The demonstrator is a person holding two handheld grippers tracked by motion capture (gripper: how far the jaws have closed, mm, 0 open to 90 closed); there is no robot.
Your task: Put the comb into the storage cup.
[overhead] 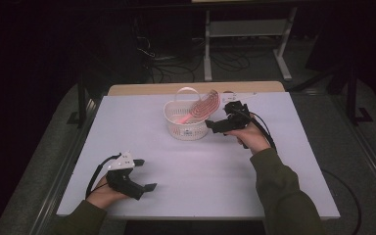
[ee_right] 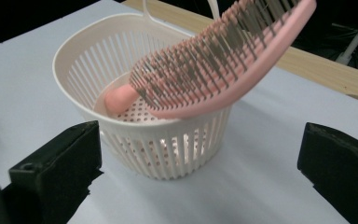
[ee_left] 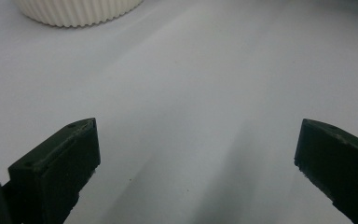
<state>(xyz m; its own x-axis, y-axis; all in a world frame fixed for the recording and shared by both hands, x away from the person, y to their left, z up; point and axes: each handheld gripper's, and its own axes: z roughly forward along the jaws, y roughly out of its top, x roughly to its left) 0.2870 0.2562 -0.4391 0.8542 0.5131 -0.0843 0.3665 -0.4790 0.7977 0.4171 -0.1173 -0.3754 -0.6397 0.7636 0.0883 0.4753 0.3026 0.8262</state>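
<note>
While brush [ee_right: 214, 60] leans handle-down in basket [ee_right: 98, 70] mid-desk [overhead: 186, 186] | right hand-held gripper [overhead: 215, 126] beside basket, jaws apart, empty | left hand-held gripper [overhead: 146, 175] near front edge, jaws apart, empty

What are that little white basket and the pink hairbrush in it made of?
Basket: apparently moulded plastic, off-white and slightly glossy; its thin slatted walls let light glow through. Hairbrush: probably plastic too, smooth matte pink, with rows of thin bristles and open vents in its curved head.
</note>
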